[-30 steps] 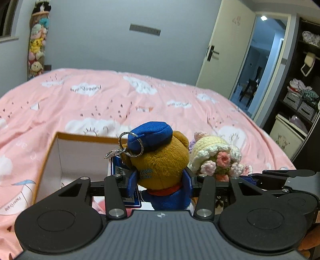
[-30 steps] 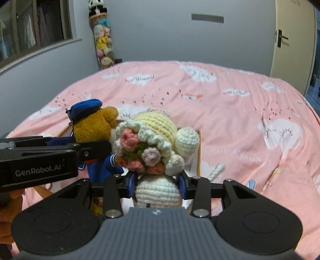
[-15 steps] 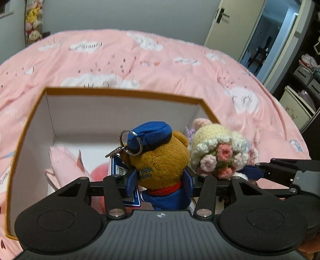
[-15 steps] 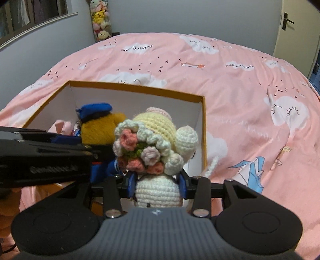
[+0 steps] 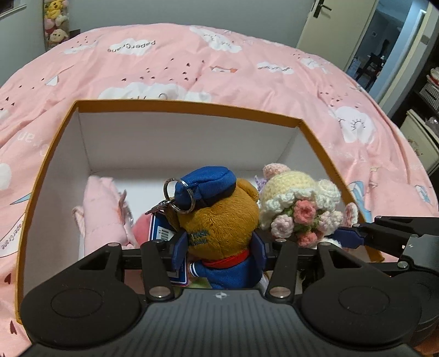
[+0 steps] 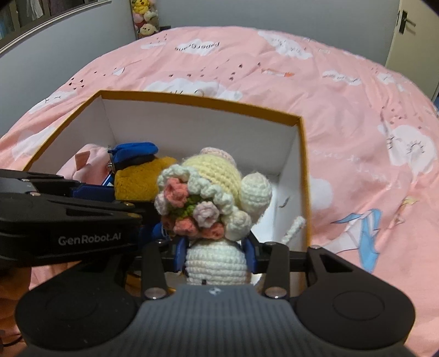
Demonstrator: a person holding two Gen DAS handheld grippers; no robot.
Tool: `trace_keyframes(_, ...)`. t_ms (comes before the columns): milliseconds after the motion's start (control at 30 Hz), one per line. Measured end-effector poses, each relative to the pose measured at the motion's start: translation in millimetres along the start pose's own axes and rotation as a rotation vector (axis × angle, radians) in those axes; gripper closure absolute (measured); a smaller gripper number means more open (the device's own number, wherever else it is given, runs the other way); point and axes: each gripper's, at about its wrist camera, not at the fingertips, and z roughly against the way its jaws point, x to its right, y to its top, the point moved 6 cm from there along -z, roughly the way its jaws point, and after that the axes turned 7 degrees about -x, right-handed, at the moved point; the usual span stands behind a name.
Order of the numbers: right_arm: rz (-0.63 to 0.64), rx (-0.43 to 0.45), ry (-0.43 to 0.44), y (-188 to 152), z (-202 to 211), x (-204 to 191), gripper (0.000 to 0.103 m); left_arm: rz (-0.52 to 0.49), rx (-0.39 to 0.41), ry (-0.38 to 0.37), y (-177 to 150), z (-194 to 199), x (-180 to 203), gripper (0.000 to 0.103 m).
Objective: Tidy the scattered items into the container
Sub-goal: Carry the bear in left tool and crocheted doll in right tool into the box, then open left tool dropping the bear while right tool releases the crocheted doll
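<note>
My left gripper holds a brown teddy bear with a blue cap and key ring by the neck. Its jaws are opening, but the pads still press on the bear. My right gripper is shut on the white body of a crochet doll with a yellow head and a flower bouquet. Both toys hang side by side over the near part of the orange-rimmed white box; the doll is on the right, near the box's right wall. The bear shows to the doll's left.
A pink plush and a rounder pink toy lie in the box's left half. The box rests on a pink cloud-print bedspread. A door and shelves stand to the right; hanging soft toys at the far left.
Both grippers have sunk and tipped downward with their toys. The box, first seen edge-on, now shows its open inside with the toys above it.
</note>
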Motion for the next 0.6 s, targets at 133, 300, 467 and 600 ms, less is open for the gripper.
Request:
trace_keyframes(133, -0.033, -0.033, 0.017, -1, -7, 3, 0.058, 0.016, -0.024, -0.027, 0, -6, -3, 0.045)
trace_keyframes(300, -0.043, -0.044, 0.014, -3, -7, 5, 0.058, 0.03, -0.03, -0.048, -2, -8, -4, 0.043)
trace_keyframes(467, -0.055, -0.04, 0.01, -4, -4, 9, 0.057, 0.05, -0.033, -0.052, -3, -9, -7, 0.04)
trace_keyframes(600, -0.065, -0.038, 0.002, -6, -1, 12, 0.057, 0.054, -0.029, -0.061, -4, -8, -6, 0.039)
